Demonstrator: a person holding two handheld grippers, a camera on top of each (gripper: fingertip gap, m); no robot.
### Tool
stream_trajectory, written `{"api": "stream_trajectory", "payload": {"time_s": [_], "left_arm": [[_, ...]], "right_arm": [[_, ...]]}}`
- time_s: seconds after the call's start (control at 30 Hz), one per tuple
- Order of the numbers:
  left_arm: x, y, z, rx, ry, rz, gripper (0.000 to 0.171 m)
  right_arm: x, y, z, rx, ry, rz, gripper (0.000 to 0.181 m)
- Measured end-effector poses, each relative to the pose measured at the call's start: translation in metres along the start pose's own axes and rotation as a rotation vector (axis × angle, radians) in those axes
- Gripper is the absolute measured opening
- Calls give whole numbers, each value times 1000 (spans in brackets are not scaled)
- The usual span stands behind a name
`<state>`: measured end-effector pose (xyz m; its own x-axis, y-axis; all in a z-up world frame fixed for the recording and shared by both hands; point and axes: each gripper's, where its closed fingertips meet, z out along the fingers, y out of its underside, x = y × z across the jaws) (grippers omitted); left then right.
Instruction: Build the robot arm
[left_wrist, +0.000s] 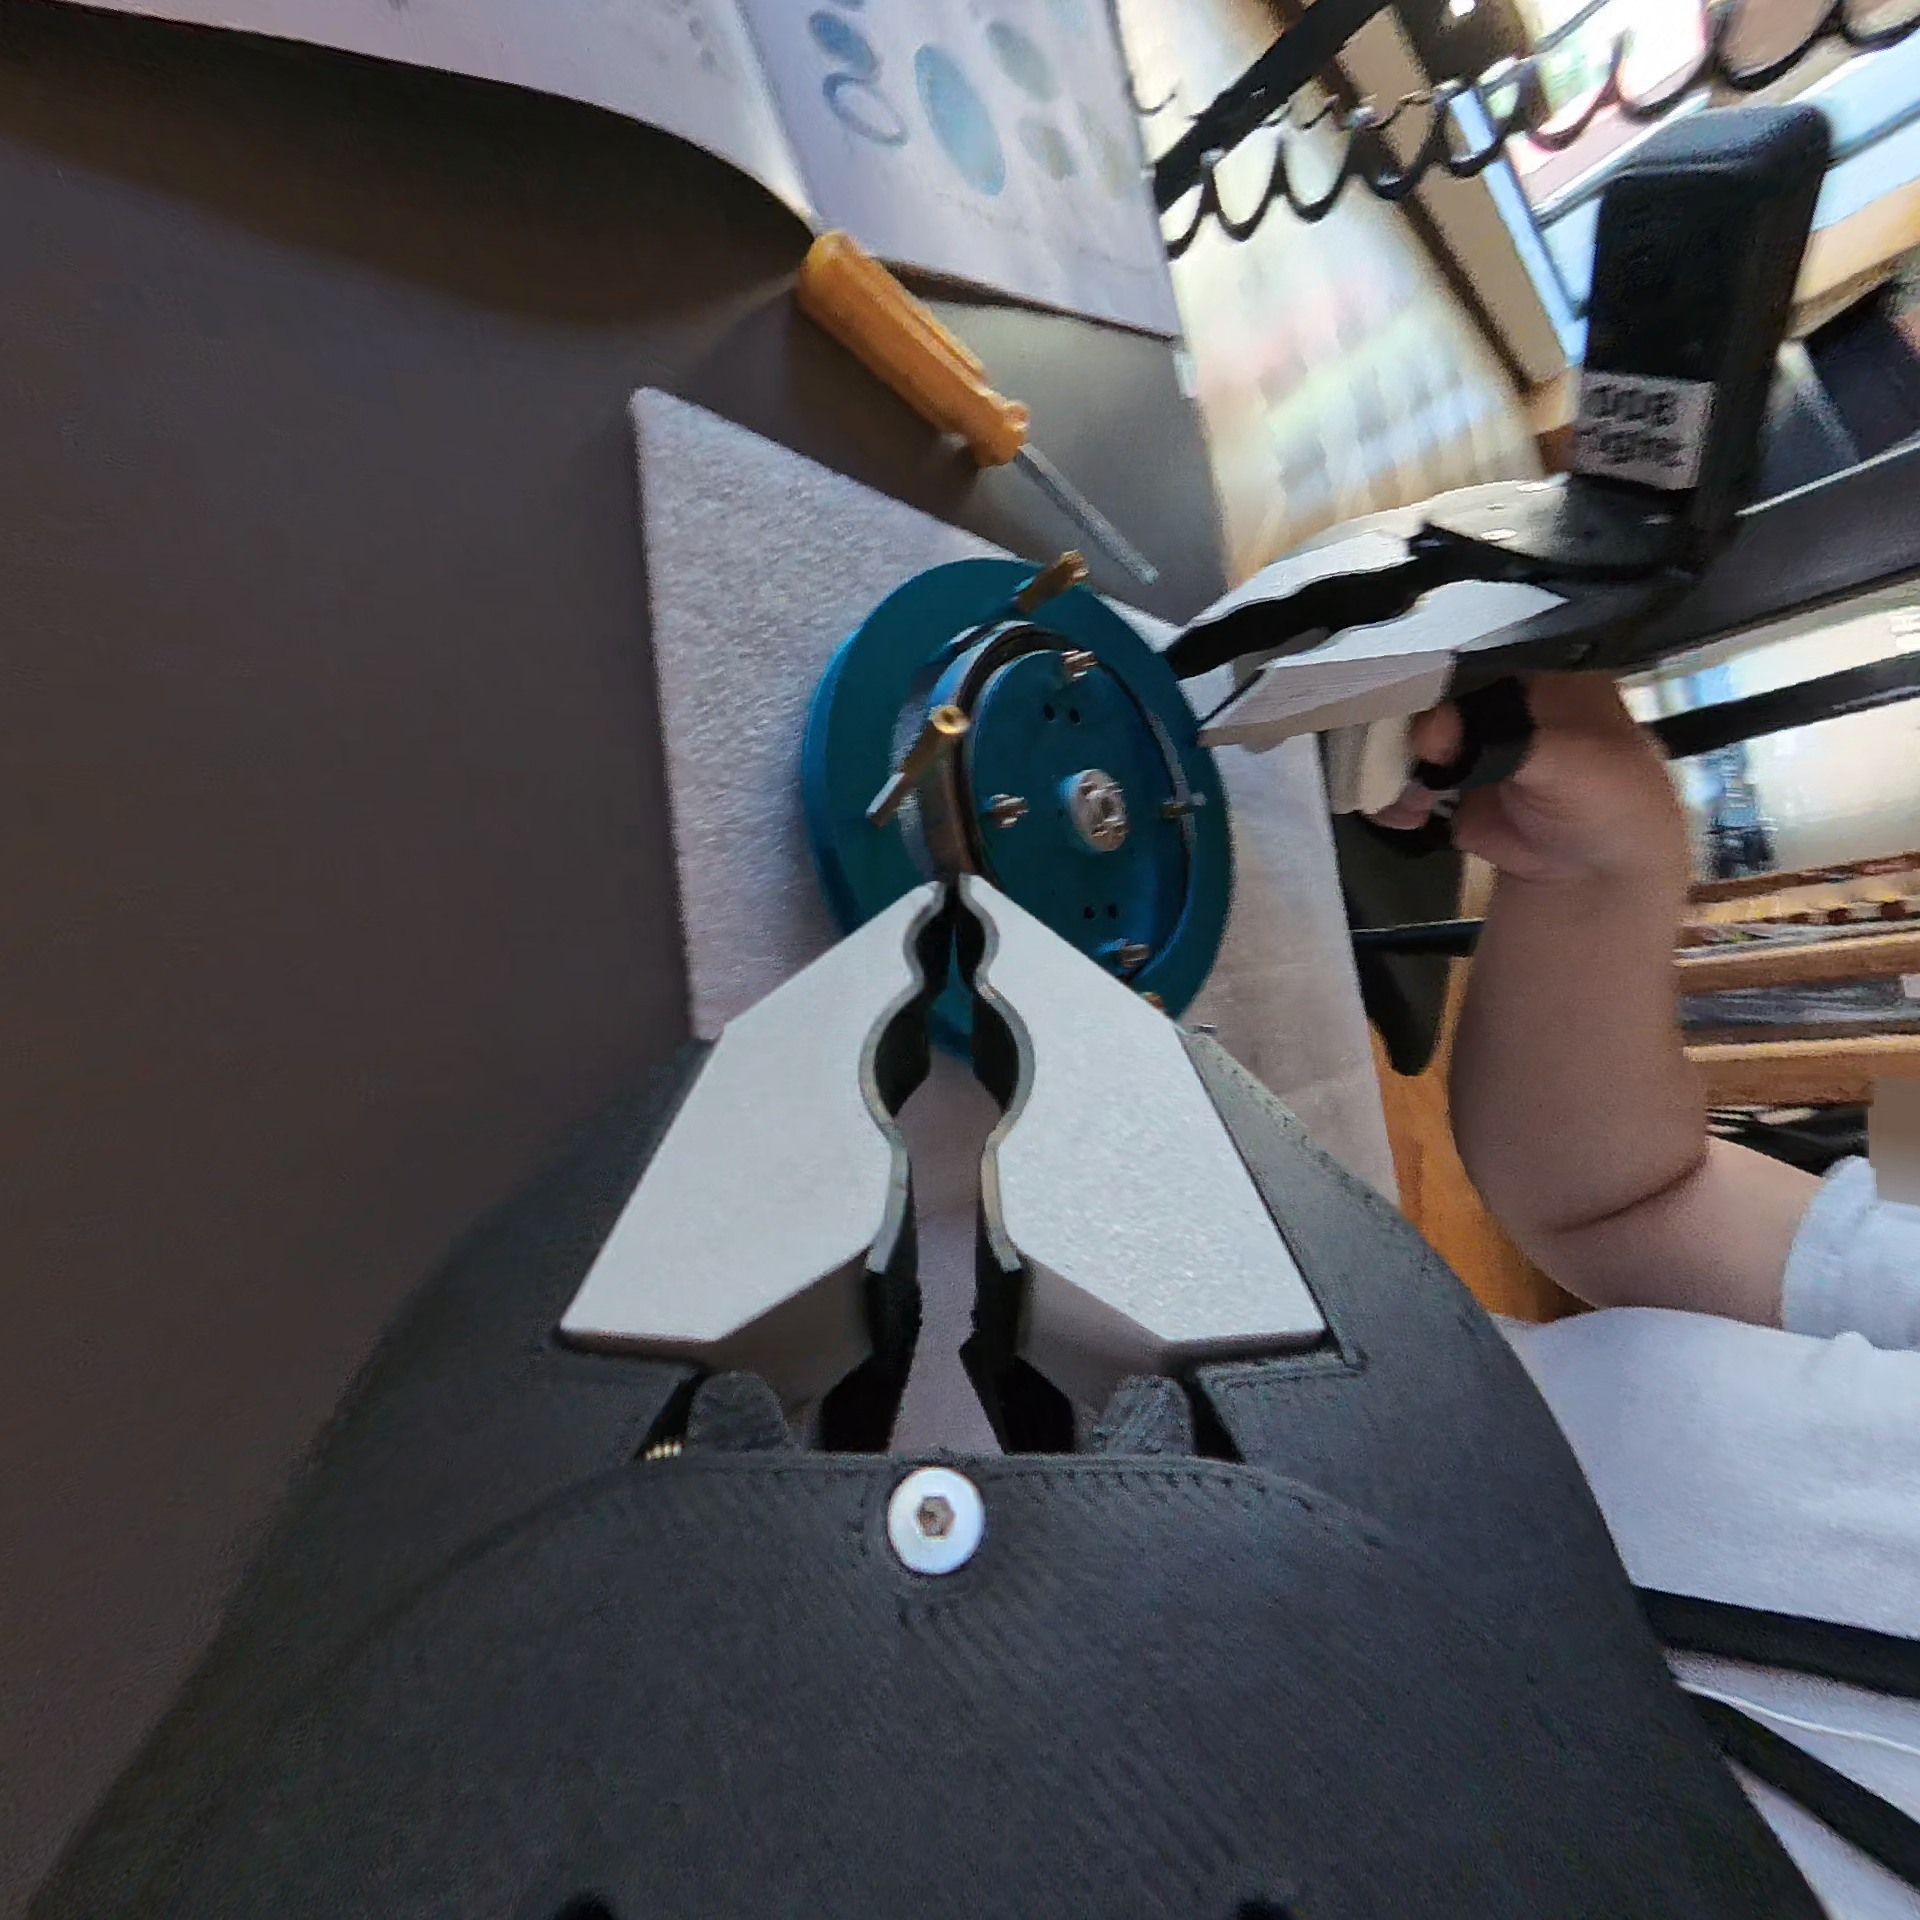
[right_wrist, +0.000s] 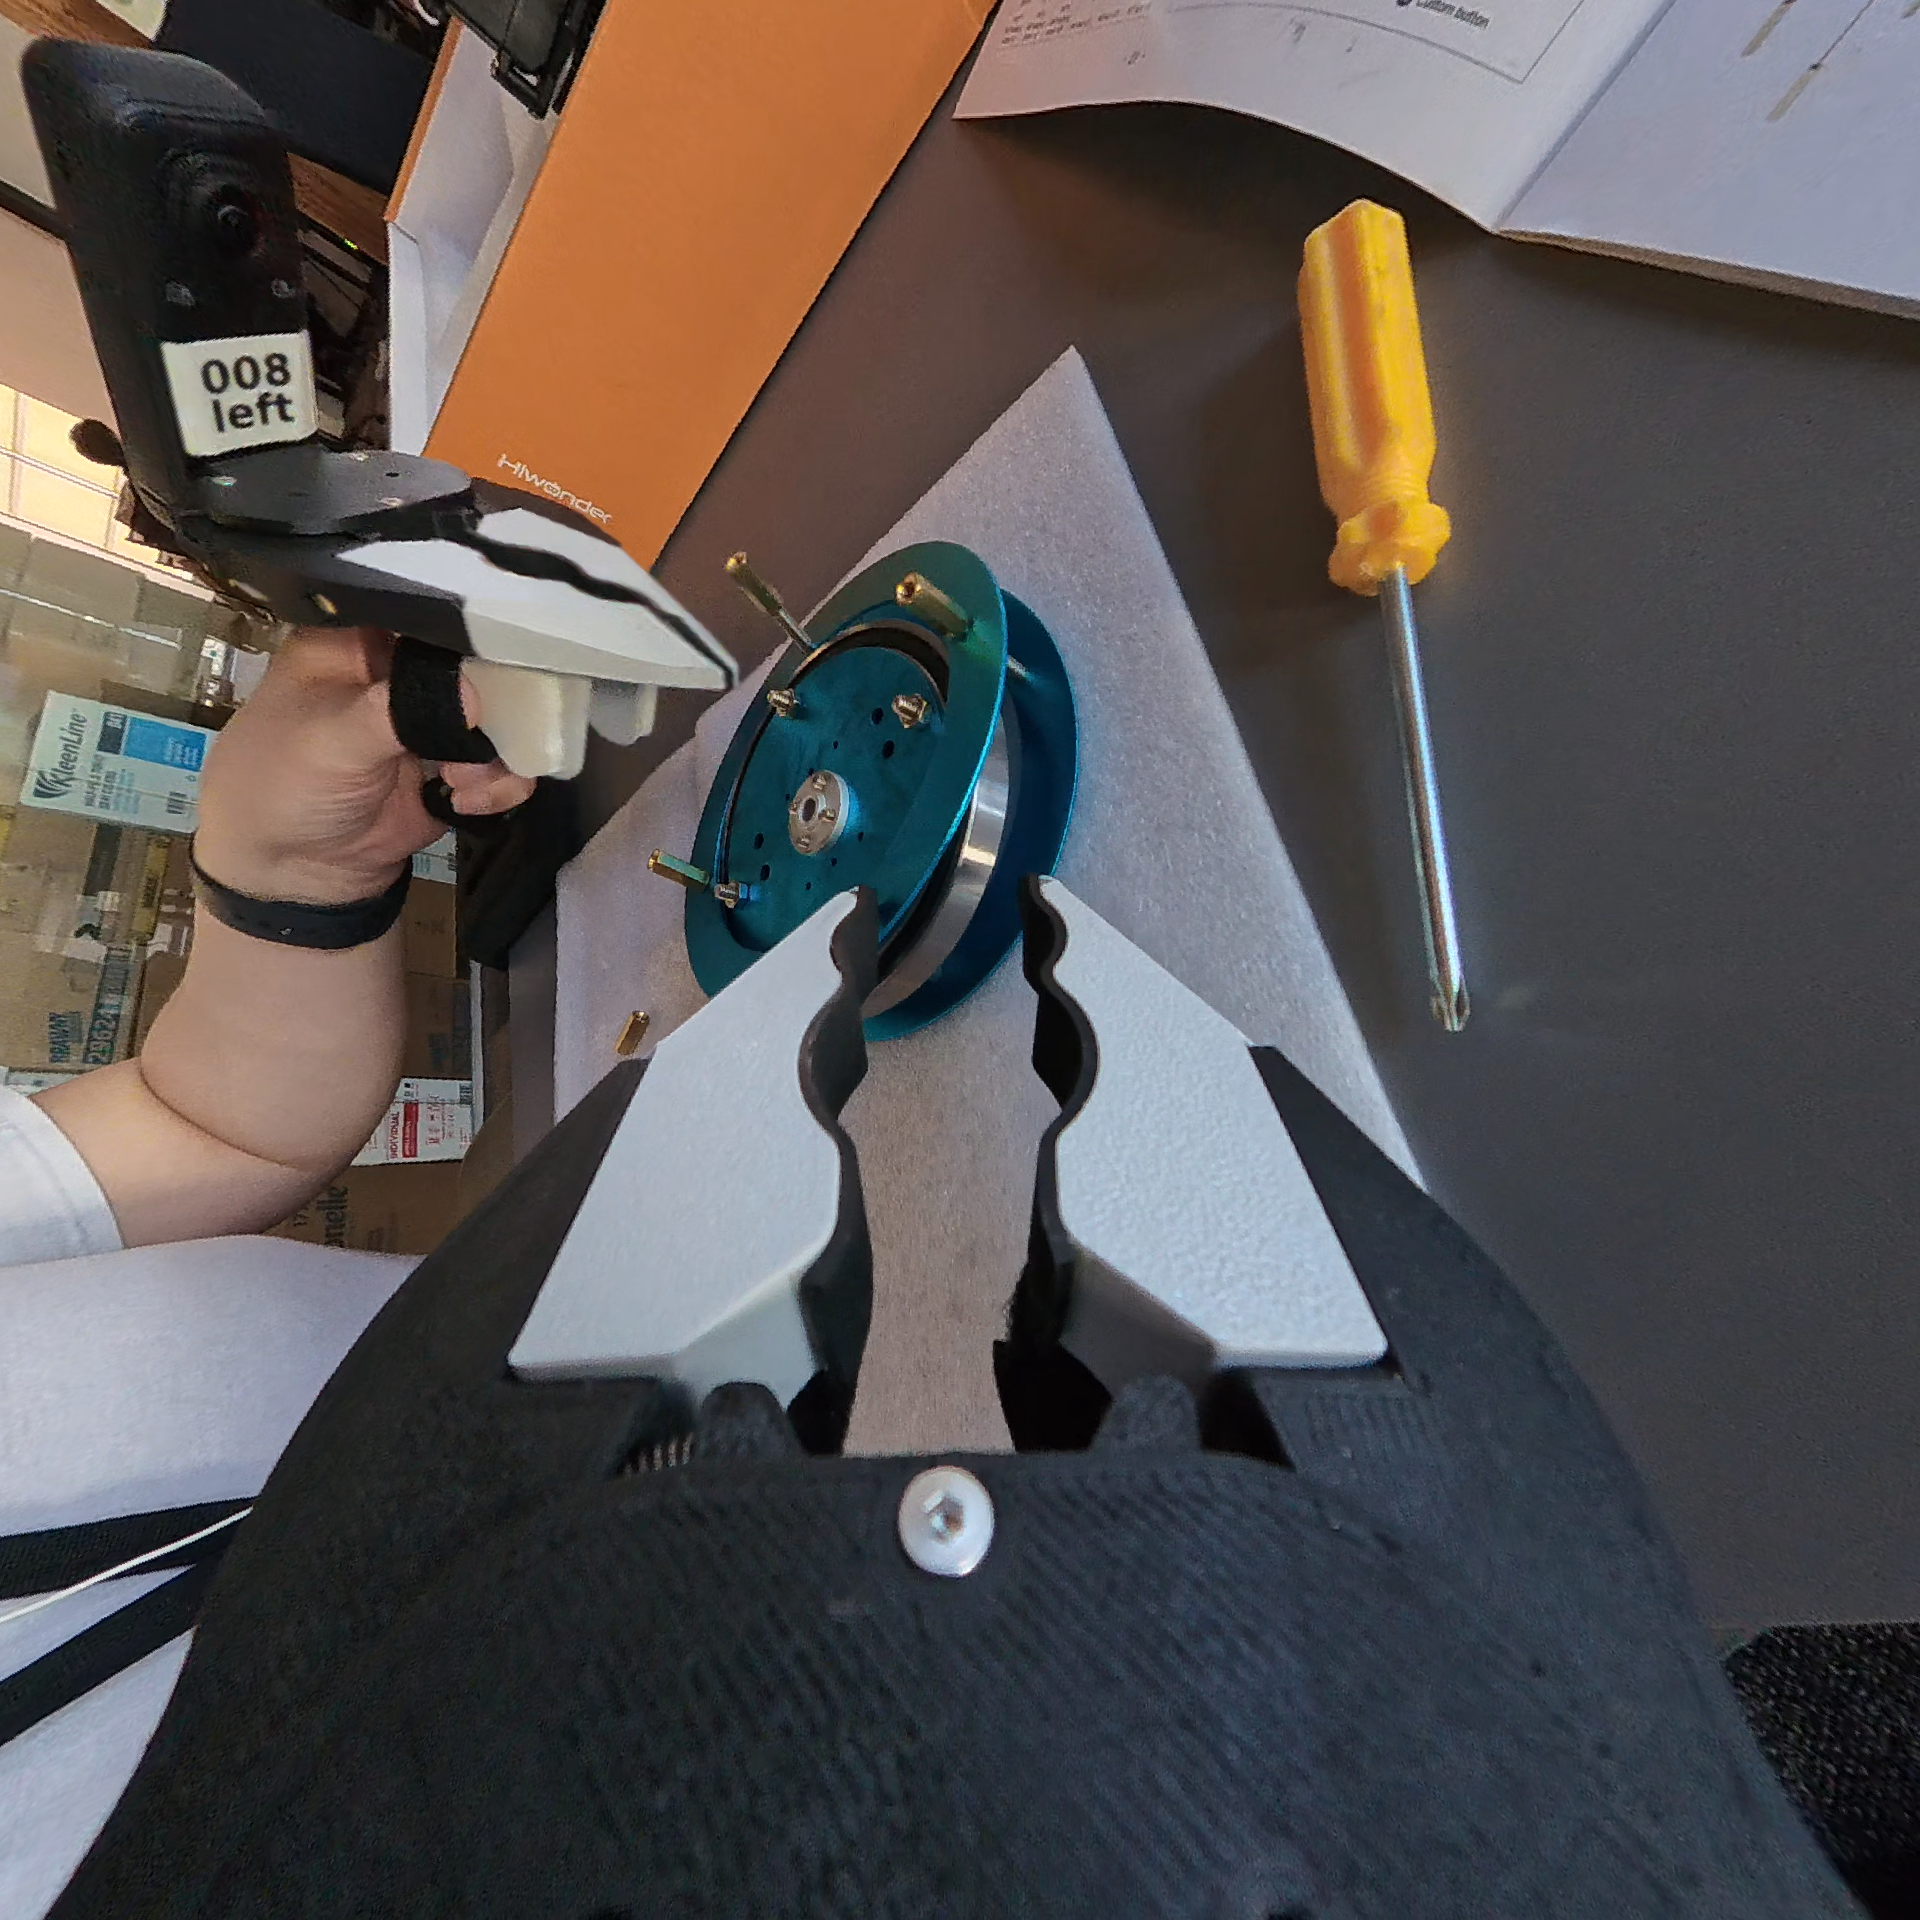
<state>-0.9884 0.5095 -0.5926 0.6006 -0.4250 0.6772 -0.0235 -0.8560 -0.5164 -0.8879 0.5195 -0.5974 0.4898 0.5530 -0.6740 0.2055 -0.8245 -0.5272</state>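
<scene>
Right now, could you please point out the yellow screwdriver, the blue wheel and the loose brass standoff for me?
yellow screwdriver (right_wrist: 1369, 384): right wrist view, middle of its handle.
blue wheel (right_wrist: 831, 748): right wrist view, its flat upper disc.
loose brass standoff (right_wrist: 632, 1031): right wrist view, its body, on the foam sheet.

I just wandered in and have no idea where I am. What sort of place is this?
Probably a workshop or lab bench in a storage area. A blue metal disc assembly with brass standoffs lies on a foam sheet, a yellow screwdriver and an open instruction booklet lie nearby, and cardboard boxes are stacked behind.
</scene>
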Motion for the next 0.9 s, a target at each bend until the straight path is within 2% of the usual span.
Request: {"api": "stream_trajectory", "payload": {"time_s": [0.1, 0.17, 0.23, 0.37, 0.43, 0.5, 0.73, 0.9], "left_arm": [[11, 4, 3, -30, 45, -11, 0], [-3, 5, 2, -43, -51, 9, 0], [-13, -3, -4, 1, -122, 40, 9], [-22, 3, 1, -53, -144, 7, 28], [-24, 3, 3, -52, -147, 4, 21], [-18, 3, 4, -43, -85, -17, 6], [-11, 2, 4, -4, 97, -157, 7], [1, -5, -2, 17, 175, -159, 3]], "right_arm": [[0, 0, 0, 6, -8, 2, 25], [0, 0, 0, 7, -14, 3, 25], [0, 0, 0, 11, -20, 6, 25], [-1, 0, 1, 13, -27, 11, 26], [-1, 0, 2, 14, -24, 5, 26], [-1, 1, 3, 11, -22, 1, 25], [-3, 2, 7, 3, -35, -15, 22], [-2, 3, 8, 1, -48, 6, 21]]}}
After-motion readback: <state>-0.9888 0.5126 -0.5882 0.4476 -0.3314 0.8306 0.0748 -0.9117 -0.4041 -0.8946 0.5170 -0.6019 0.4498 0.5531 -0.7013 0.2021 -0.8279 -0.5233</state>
